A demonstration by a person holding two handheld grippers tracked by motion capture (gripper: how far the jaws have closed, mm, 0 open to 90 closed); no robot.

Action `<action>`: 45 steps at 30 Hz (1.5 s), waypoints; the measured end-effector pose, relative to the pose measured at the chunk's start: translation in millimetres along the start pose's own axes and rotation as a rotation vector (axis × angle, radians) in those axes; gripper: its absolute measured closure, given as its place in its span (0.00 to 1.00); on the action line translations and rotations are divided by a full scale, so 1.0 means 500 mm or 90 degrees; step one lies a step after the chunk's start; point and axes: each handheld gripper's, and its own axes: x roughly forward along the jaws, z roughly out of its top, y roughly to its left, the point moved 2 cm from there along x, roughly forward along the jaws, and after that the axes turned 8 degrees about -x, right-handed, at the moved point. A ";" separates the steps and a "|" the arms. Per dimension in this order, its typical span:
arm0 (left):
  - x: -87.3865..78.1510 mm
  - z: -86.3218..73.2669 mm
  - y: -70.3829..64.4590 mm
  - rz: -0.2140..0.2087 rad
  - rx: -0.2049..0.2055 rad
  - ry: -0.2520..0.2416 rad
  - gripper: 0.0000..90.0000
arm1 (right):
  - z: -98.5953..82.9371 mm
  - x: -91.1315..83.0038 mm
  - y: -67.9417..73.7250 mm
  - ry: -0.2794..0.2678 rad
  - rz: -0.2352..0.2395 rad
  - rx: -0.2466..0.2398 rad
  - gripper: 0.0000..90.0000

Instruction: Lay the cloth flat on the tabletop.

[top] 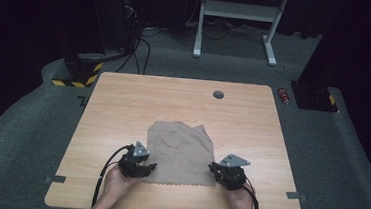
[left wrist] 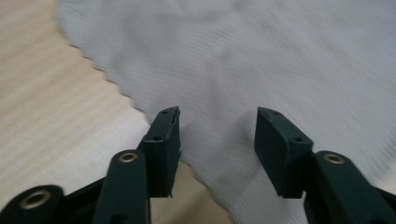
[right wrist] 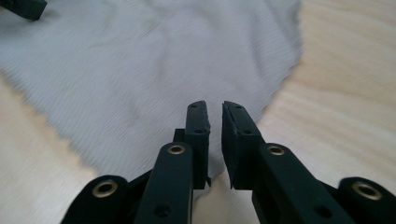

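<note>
A grey-brown cloth (top: pixel 181 153) with a zigzag edge lies flat and slightly rumpled on the wooden table (top: pixel 123 99), near its front. My left gripper (top: pixel 149 168) is at the cloth's near left corner. Its jaws stand wide apart just above the cloth (left wrist: pixel 261 60), so the left gripper (left wrist: pixel 218 114) is open. My right gripper (top: pixel 213 169) is at the near right corner. In the right gripper view its jaws are almost together, with a narrow slit between them, down on the corner of the cloth (right wrist: pixel 154 60); the right gripper (right wrist: pixel 214 106) looks shut on it.
A small grey round cap (top: pixel 218 94) is set into the table near its back edge. Bare wood surrounds the cloth on every side. Beyond the table are a white desk frame (top: pixel 235 18), cables and a yellow-black striped base (top: pixel 78 73) on the carpet.
</note>
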 end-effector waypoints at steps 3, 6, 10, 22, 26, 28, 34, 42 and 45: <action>0.018 0.018 0.025 0.028 -0.026 -0.022 0.52 | 0.019 0.015 -0.025 0.009 -0.001 0.015 0.85; 0.033 0.028 0.047 0.043 -0.053 -0.041 0.50 | 0.040 0.022 -0.051 -0.003 0.006 0.041 0.82; 0.040 0.028 0.067 0.059 -0.066 -0.063 0.49 | 0.068 0.025 -0.083 -0.014 0.007 0.076 0.79; 0.045 0.025 0.073 0.068 -0.074 -0.080 0.41 | 0.118 0.097 -0.142 0.014 -0.019 0.113 0.78; 0.045 0.025 0.074 0.069 -0.073 -0.079 0.40 | 0.132 0.125 -0.156 0.025 -0.032 0.126 0.80; 0.045 0.025 0.074 0.070 -0.074 -0.080 0.40 | 0.138 0.139 -0.160 0.029 -0.036 0.129 0.80; 0.045 0.025 0.074 0.072 -0.075 -0.080 0.39 | 0.154 0.182 -0.158 0.050 -0.058 0.120 0.76; 0.045 0.025 0.074 0.073 -0.075 -0.079 0.39 | 0.163 0.228 -0.151 0.084 -0.067 0.121 0.84; 0.045 0.025 0.074 0.073 -0.075 -0.080 0.39 | 0.163 0.228 -0.153 0.087 -0.063 0.117 0.97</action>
